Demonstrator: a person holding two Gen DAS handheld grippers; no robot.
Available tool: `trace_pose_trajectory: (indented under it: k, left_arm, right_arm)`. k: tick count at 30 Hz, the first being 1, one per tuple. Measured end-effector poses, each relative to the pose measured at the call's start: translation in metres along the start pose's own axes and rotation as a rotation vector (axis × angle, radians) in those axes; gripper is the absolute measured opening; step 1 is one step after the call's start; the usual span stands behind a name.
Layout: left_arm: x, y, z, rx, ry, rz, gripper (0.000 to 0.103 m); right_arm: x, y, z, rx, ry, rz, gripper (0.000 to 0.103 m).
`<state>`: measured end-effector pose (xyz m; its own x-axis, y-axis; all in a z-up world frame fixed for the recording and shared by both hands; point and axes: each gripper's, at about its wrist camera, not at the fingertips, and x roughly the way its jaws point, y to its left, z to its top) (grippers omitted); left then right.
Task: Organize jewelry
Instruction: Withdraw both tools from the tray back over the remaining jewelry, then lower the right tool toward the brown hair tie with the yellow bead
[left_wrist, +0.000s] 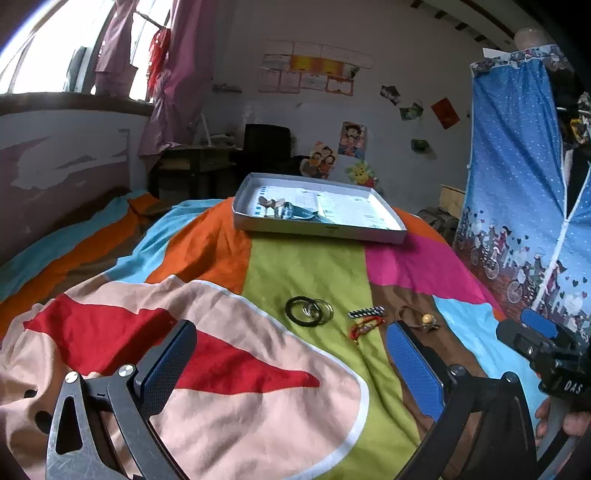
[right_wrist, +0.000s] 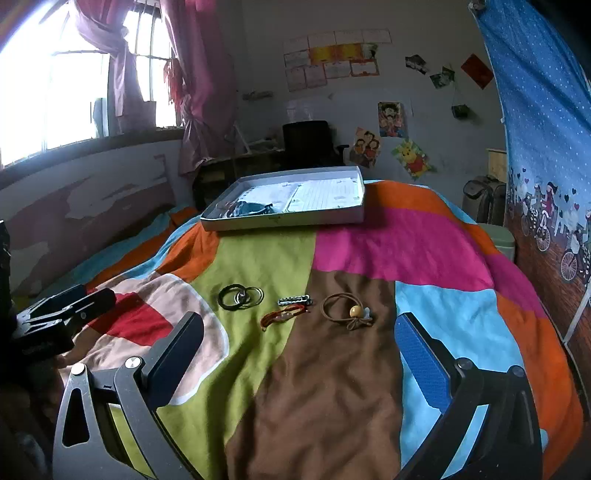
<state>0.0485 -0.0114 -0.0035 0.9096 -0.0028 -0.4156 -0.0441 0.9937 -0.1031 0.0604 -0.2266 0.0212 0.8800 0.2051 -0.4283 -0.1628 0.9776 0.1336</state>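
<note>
Both grippers, left and right, had fingers apart; the near hair tie should be pinched by its band.

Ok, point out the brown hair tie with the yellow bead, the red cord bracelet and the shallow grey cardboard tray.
brown hair tie with yellow bead (right_wrist: 355, 311), right wrist view, on the bead.
red cord bracelet (right_wrist: 282, 316), right wrist view, mid-cord.
shallow grey cardboard tray (right_wrist: 280, 222), right wrist view, near wall.

A bed is covered by a patchwork quilt of bright colours. Pink curtains are hung at the window. Posters are fixed to the wall, and a blue patterned cloth is hung alongside.
</note>
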Motion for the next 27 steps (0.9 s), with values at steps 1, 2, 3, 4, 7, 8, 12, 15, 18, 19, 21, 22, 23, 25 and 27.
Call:
trace_pose_trajectory:
  k: [1,2,3,4,7,8,12,15,18,19,21,22,23,25,27]
  left_arm:
    - [0.001,0.000,0.001,-0.002,0.000,0.003,0.103]
    - [0.003,0.001,0.002,-0.004,0.001,0.004,0.103]
    - [0.005,0.001,0.003,-0.006,0.006,0.005,0.103]
    - [0.008,0.001,0.004,-0.003,0.009,0.007,0.103]
    - [0.018,0.002,0.007,0.018,0.022,0.033,0.103]
    - [0.023,0.002,0.009,0.025,0.028,0.037,0.103]
    - [0.040,0.006,0.014,0.030,0.031,0.044,0.103]
    - [0.054,0.007,0.018,0.036,0.050,0.034,0.103]
    - [0.066,0.007,0.018,0.047,0.065,0.017,0.103]
    - [0.070,0.008,0.018,0.047,0.069,0.012,0.103]
    - [0.076,0.008,0.017,0.042,0.079,0.003,0.103]
    - [0.079,0.008,0.016,0.039,0.086,-0.003,0.103]
    - [0.082,0.008,0.016,0.037,0.092,-0.009,0.103]
    - [0.088,0.007,0.016,0.037,0.101,-0.022,0.103]
    - [0.096,0.005,0.016,0.043,0.110,-0.033,0.103]
  right_arm:
    - [0.002,0.000,-0.001,0.000,0.002,-0.001,0.102]
    - [0.004,0.000,-0.001,0.000,0.006,-0.003,0.102]
    - [0.006,-0.001,-0.001,0.001,0.012,-0.005,0.102]
    - [0.008,-0.001,-0.001,0.001,0.017,-0.008,0.102]
    - [0.012,-0.002,-0.002,0.003,0.027,-0.014,0.102]
    - [0.013,-0.004,-0.002,0.005,0.031,-0.009,0.102]
    - [0.023,-0.007,-0.001,0.012,0.048,-0.003,0.102]
    - [0.031,-0.009,-0.001,0.027,0.063,0.000,0.102]
    - [0.039,-0.013,-0.001,0.036,0.085,0.005,0.102]
    - [0.041,-0.013,-0.001,0.032,0.091,0.003,0.102]
    - [0.046,-0.017,0.000,0.029,0.109,0.006,0.102]
    - [0.049,-0.019,0.001,0.031,0.119,0.011,0.102]
    - [0.053,-0.021,0.002,0.034,0.134,0.017,0.102]
    - [0.063,-0.026,0.004,0.038,0.159,0.019,0.102]
    - [0.071,-0.029,0.006,0.039,0.171,0.020,0.102]
